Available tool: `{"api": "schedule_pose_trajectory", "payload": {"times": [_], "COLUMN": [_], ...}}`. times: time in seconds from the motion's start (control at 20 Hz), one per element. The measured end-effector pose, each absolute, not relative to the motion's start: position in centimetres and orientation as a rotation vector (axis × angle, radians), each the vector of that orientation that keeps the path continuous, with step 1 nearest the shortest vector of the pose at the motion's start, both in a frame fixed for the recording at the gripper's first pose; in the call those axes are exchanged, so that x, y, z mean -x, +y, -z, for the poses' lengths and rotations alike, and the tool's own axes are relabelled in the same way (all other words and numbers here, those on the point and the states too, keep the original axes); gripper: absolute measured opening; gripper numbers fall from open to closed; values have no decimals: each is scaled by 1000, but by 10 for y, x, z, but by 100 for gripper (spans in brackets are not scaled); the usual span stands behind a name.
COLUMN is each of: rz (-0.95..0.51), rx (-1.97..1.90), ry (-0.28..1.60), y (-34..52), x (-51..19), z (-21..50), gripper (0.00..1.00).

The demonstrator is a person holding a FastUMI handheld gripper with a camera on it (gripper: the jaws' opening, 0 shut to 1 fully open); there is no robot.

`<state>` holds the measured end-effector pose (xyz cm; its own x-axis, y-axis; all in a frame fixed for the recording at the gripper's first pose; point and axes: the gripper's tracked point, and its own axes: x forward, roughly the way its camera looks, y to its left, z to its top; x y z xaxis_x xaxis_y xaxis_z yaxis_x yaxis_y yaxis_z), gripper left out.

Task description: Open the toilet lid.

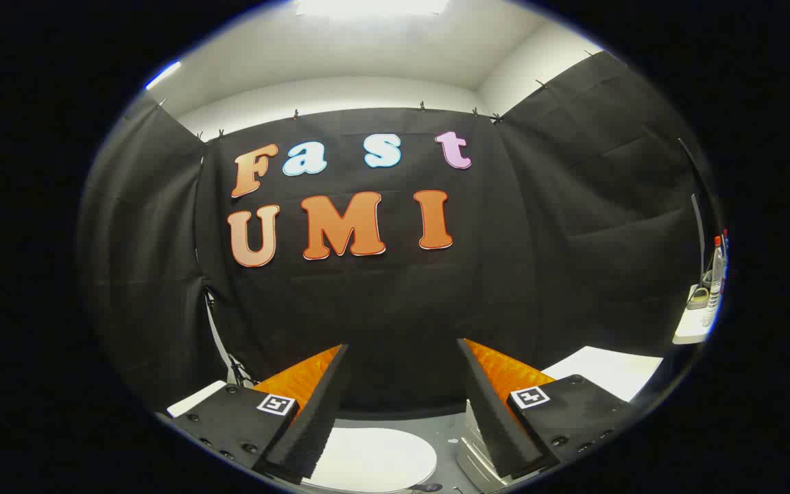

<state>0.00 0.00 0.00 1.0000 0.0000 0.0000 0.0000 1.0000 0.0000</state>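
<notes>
The toilet lid (374, 458) lies low in the gripper view as a white oval, flat and closed, on a grey floor-like surface beneath and between the two fingers. The gripper (402, 357) is spread wide with nothing held; its fingers point forward at the booth's black cloth wall (381, 302) rather than down at the lid, so the tool sits well above the lid and roughly level. A white ribbed block (474, 446), possibly the cistern or a stack of parts, stands just beside the lid under the right finger; what it is cannot be told for sure. Off to the right a clear bottle (714, 281) stands on a white shelf (690, 333).

The step in hand looks like the approach. To do it well, the person would likely tip the gripper downward, bring the lid's front rim between the fingers, and catch only the lid's edge, not the seat under it. The lift should follow the hinge's arc, slowly, keeping clear of the ribbed block.
</notes>
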Motion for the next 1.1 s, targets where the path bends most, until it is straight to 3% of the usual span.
{"api": "schedule_pose_trajectory", "payload": {"times": [1.1], "rz": [-2], "rx": [34], "ry": [19], "y": [6], "x": [-3], "z": [27], "gripper": [98]}}
